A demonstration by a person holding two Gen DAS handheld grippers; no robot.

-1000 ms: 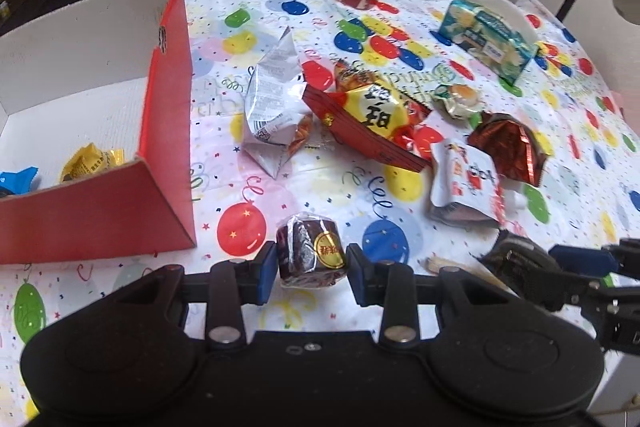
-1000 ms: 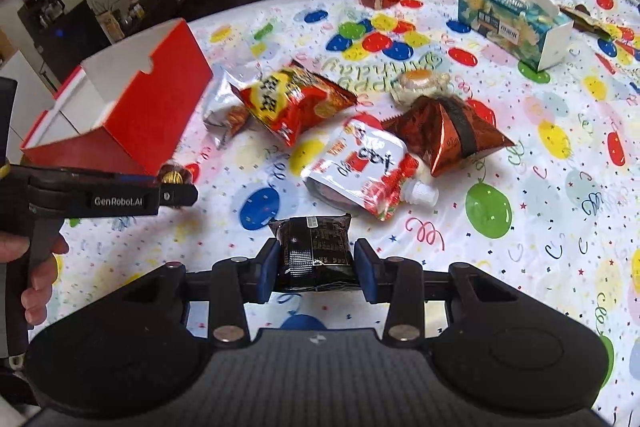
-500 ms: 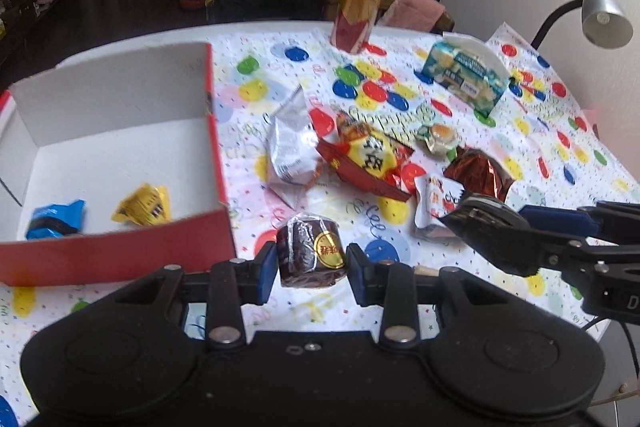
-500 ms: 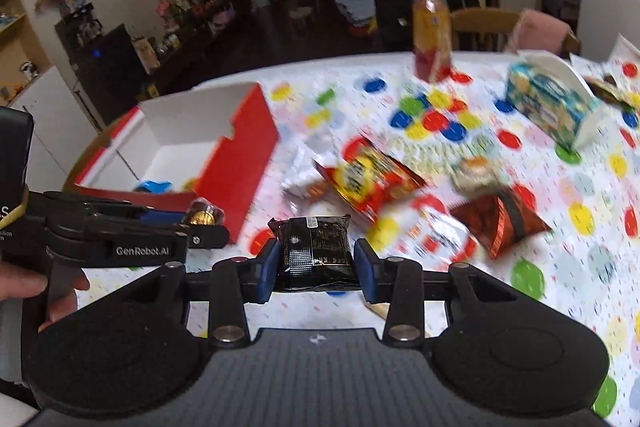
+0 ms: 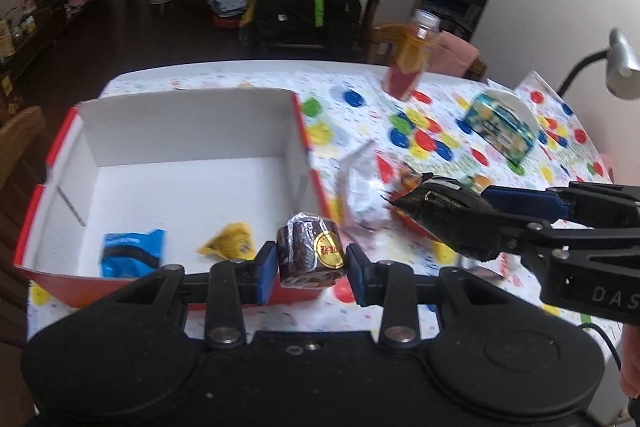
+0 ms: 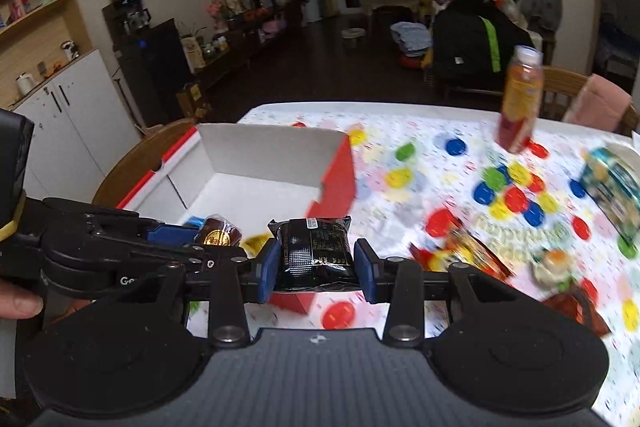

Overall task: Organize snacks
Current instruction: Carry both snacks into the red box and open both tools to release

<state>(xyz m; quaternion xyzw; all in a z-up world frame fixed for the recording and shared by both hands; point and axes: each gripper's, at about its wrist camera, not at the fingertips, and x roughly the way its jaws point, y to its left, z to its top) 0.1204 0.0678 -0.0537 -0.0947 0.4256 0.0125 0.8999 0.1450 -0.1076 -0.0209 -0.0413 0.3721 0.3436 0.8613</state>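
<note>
Left wrist: fingers [image 5: 268,269] clamping brown snack [image 5: 310,249], seemingly above box [image 5: 180,131]

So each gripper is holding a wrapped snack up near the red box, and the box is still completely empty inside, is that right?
Not quite. The left gripper and right gripper each hold a wrapped snack near the red box, but the box is not empty: the left wrist view shows a blue packet and a yellow packet lying on its white floor.

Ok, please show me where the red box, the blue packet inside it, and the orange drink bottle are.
red box [image 5: 184,131], left wrist view, white inner back wall.
blue packet [image 5: 130,253], left wrist view, middle of wrapper.
orange drink bottle [image 6: 520,99], right wrist view, label.
</note>
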